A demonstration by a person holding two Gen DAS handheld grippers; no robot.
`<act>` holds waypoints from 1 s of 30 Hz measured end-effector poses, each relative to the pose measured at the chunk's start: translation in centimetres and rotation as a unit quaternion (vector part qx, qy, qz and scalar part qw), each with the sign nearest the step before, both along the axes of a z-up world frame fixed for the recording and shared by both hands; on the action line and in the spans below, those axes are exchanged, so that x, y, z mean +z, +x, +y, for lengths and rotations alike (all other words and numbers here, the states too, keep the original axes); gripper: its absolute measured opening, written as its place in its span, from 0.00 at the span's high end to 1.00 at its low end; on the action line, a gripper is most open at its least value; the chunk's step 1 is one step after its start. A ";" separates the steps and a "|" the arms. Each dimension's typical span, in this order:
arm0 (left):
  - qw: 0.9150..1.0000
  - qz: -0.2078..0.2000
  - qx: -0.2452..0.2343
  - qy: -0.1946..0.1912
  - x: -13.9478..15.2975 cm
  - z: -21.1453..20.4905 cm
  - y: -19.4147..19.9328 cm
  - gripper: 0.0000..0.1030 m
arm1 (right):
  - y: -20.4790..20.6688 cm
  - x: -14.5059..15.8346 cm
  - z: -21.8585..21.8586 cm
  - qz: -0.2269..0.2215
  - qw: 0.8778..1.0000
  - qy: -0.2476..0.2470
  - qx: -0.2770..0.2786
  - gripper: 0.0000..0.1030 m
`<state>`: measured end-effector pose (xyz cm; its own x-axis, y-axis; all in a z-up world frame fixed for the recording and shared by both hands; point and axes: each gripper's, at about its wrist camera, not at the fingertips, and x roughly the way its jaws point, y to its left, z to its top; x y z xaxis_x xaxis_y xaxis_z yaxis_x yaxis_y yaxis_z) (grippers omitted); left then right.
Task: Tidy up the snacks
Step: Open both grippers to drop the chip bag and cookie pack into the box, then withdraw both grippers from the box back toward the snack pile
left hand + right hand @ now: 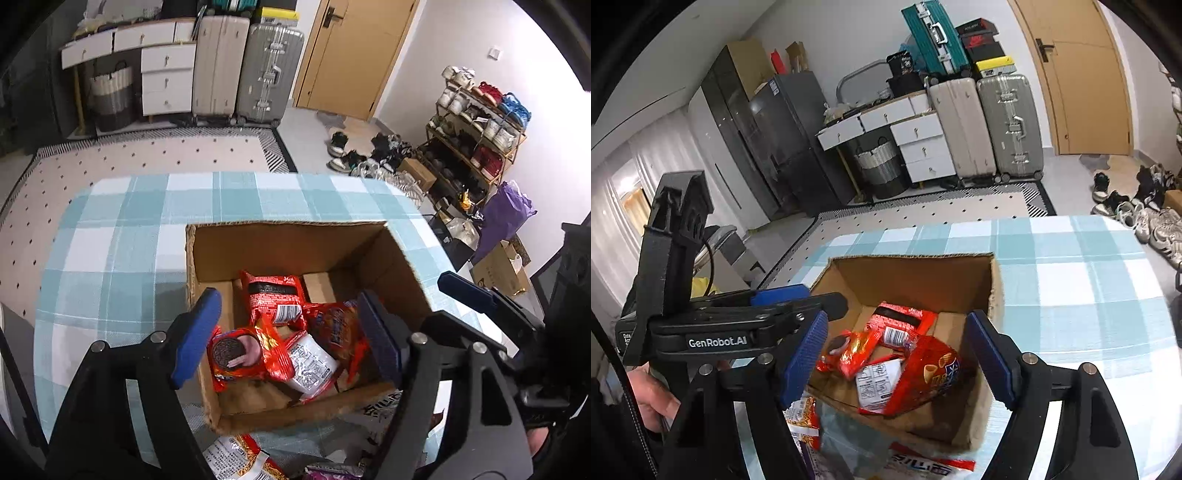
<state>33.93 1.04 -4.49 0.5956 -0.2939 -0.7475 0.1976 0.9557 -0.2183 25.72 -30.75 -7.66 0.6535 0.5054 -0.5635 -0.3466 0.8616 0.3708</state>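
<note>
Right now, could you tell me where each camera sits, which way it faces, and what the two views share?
Left wrist: on the left gripper, looking down into the cardboard box; its open fingers and the right gripper show.
Right wrist: on the right gripper, facing the box from its near side; its open fingers, the left gripper and a hand show.
Shared: box, red snack packets, checked tablecloth, suitcases, door.

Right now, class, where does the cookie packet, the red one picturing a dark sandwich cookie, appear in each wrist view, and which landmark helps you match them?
Left wrist view: cookie packet lies low and left of centre, in the box's near-left corner.
Right wrist view: cookie packet lies left of centre, partly under another red packet.
Shared landmark: the cardboard box on the checked cloth.
</note>
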 end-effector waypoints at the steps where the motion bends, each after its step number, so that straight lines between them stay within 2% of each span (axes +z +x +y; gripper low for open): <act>1: 1.000 -0.004 0.000 0.004 0.3 0.0 -0.3 0.28 | -0.2 0.2 -0.2 0.000 1.000 0.002 -0.001 0.23; 14: 0.999 -0.034 0.007 0.012 3.9 0.5 -5.2 0.28 | -4.4 3.5 -2.0 -0.035 0.999 0.008 -0.019 0.20; 21: 0.998 -0.053 0.015 0.023 6.0 0.5 -8.2 0.22 | -7.3 5.3 -2.2 -0.053 0.998 0.004 -0.022 0.14; 30: 0.997 -0.072 0.027 0.028 7.9 1.1 -12.8 0.14 | -11.2 6.9 -2.0 -0.071 0.997 -0.005 -0.017 0.10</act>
